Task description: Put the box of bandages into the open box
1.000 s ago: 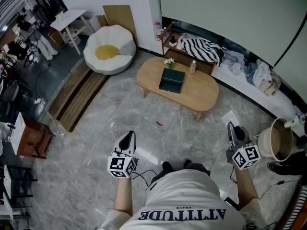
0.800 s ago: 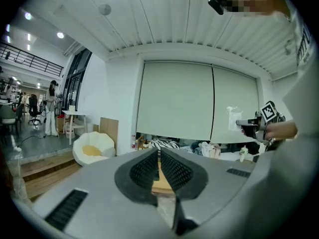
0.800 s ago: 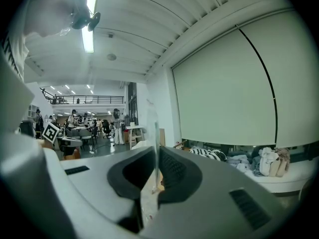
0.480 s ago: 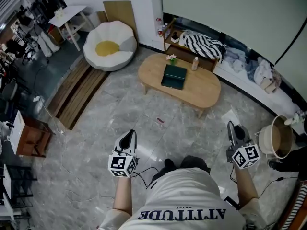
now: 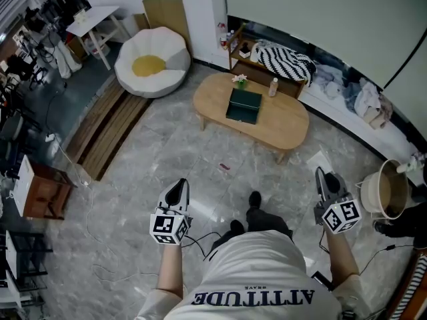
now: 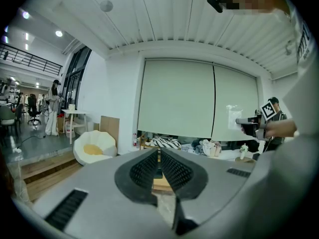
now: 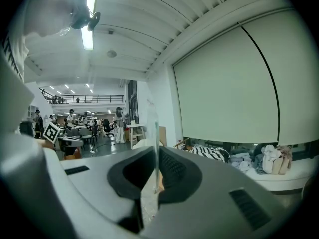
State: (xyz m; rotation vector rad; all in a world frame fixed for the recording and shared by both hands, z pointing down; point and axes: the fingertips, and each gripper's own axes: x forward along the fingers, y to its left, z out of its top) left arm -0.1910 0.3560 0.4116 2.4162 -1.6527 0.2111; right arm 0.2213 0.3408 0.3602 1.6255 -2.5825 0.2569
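We stepped nearer the dark green box: approach only. Left gripper closed empty; right gripper pinched a clear sheet.

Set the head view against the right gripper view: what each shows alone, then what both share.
Head view only: the dark green box, the bottle beside it, the tan bucket. Right gripper view only: the ceiling with its strip light, a balcony railing. Both: the left gripper, the right gripper, the striped cloth, the heap of clothes.
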